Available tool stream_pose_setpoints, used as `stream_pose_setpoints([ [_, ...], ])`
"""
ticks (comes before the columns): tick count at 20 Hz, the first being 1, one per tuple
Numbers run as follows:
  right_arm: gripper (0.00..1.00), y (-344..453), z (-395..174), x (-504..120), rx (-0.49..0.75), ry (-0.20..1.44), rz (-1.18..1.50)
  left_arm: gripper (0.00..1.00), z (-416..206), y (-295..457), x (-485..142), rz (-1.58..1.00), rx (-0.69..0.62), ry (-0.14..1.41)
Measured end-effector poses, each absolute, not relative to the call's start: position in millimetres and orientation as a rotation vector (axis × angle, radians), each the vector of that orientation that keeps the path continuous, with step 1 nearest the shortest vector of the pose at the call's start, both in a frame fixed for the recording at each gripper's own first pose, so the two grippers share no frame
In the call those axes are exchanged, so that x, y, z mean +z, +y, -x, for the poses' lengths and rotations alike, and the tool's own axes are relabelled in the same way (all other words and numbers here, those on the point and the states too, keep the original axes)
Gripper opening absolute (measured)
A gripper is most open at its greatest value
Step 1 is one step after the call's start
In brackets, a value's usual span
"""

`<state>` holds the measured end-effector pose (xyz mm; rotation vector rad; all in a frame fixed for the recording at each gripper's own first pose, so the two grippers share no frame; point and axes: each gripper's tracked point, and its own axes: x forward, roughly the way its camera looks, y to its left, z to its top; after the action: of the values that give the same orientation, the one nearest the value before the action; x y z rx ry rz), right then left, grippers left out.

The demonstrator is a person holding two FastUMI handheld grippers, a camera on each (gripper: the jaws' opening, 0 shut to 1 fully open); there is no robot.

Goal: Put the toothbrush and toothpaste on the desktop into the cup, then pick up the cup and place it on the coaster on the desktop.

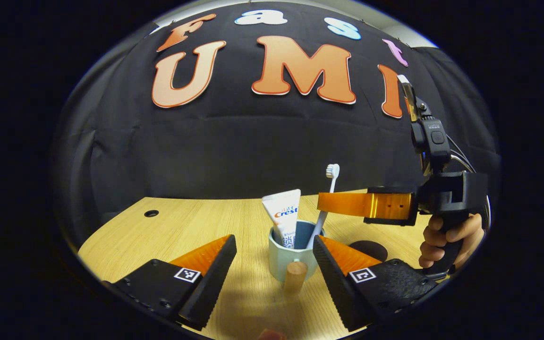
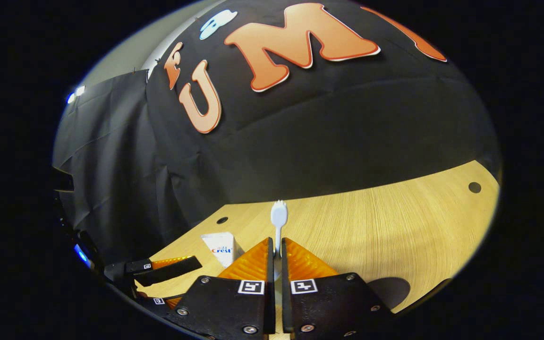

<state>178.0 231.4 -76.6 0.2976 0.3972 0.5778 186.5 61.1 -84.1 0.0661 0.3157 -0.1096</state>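
Your left gripper stands open around the cup, one finger on each side, not touching it. From the left gripper view you see the toothpaste upright in the cup, flat end up, and the toothbrush leaning beside it, bristles up. From the right gripper view, your right gripper is closed on the toothbrush handle, head pointing up. The coaster lies just right of the cup, with bare desktop to the left.

Both views low over desk, sharing cup.
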Motion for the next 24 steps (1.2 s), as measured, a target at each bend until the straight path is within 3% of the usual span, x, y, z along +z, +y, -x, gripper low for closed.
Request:
stream_pose_setpoints([
  [3, 0.15, 224.8, -165.8, -81.8, 0.588, 0.427, -0.256, 0.98, -185.5, 52.6, -91.0, -0.083, -0.120, 0.370],
  [4, 0.23, 221.3, -159.7, -79.6, 0.595, 0.425, -0.251, 0.98, -185.1, 49.1, -95.2, -0.087, -0.129, 0.396],
  [5, 0.19, 217.1, -156.3, -75.4, 0.598, 0.416, -0.250, 0.98, -184.5, 46.4, -97.5, -0.090, -0.133, 0.410],
  [6, 0.36, 210.6, -154.0, -70.3, 0.594, 0.405, -0.247, 0.98, -184.3, 44.4, -98.7, -0.102, -0.135, 0.433],
  [10, 0.53, 175.5, -147.4, -56.3, 0.549, 0.365, -0.243, 0.98, -182.7, 42.3, -102.1, -0.209, -0.124, 0.529],
  [15, 0.65, 139.7, -133.2, -46.9, 0.519, 0.351, -0.216, 0.98, -184.1, 45.4, -114.6, -0.265, -0.146, 0.726],
  [18, 0.82, 121.1, -121.0, -41.7, 0.511, 0.329, -0.176, 0.96, -182.8, 52.9, -121.9, -0.288, -0.132, 0.855],
  [20, 0.87, 109.6, -113.1, -38.2, 0.503, 0.318, -0.151, 0.95, -181.7, 52.9, -130.3, -0.286, -0.136, 0.938],
  [24, 0.88, 100.2, -98.1, -34.9, 0.506, 0.320, -0.153, 0.91, -184.0, 44.9, -136.0, -0.293, -0.173, 1.049],
])
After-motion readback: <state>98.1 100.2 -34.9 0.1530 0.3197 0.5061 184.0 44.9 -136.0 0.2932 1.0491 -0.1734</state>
